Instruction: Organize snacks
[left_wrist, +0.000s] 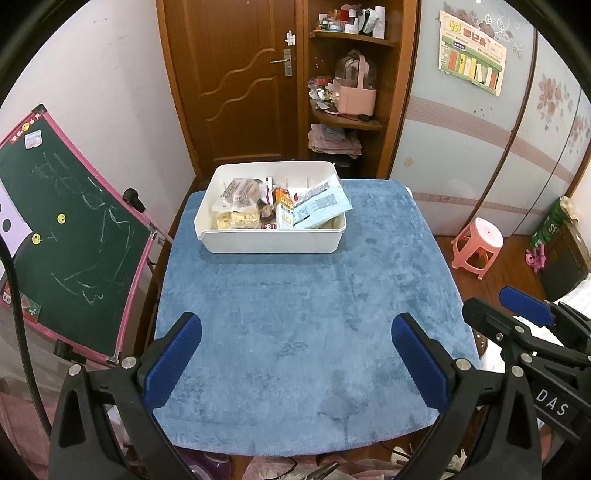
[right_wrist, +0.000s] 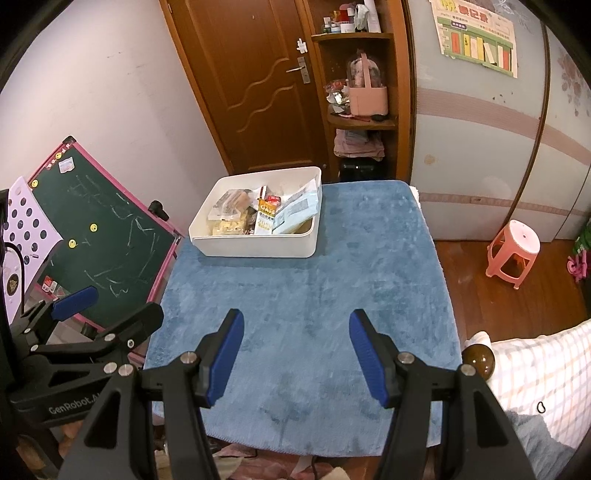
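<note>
A white bin (left_wrist: 273, 242) (right_wrist: 255, 248) stands at the far left of the blue-covered table (left_wrist: 306, 306) (right_wrist: 306, 295). It holds several snack packs: a clear bag of yellow crackers (left_wrist: 236, 218) (right_wrist: 229, 224), an orange box (left_wrist: 284, 212) (right_wrist: 266, 218) and a light blue packet (left_wrist: 321, 206) (right_wrist: 297, 210). My left gripper (left_wrist: 295, 332) is open and empty over the near table edge. My right gripper (right_wrist: 297, 330) is open and empty, also near the front edge. Each gripper shows beside the other: the right one in the left wrist view (left_wrist: 524, 306), the left one in the right wrist view (right_wrist: 107, 302).
A green chalkboard easel (left_wrist: 70, 240) (right_wrist: 99, 236) leans left of the table. A wooden door (left_wrist: 236, 77) and a shelf unit (left_wrist: 347, 85) stand behind. A pink stool (left_wrist: 478, 245) (right_wrist: 513, 247) is on the floor to the right. A checked pillow (right_wrist: 535, 373) lies at near right.
</note>
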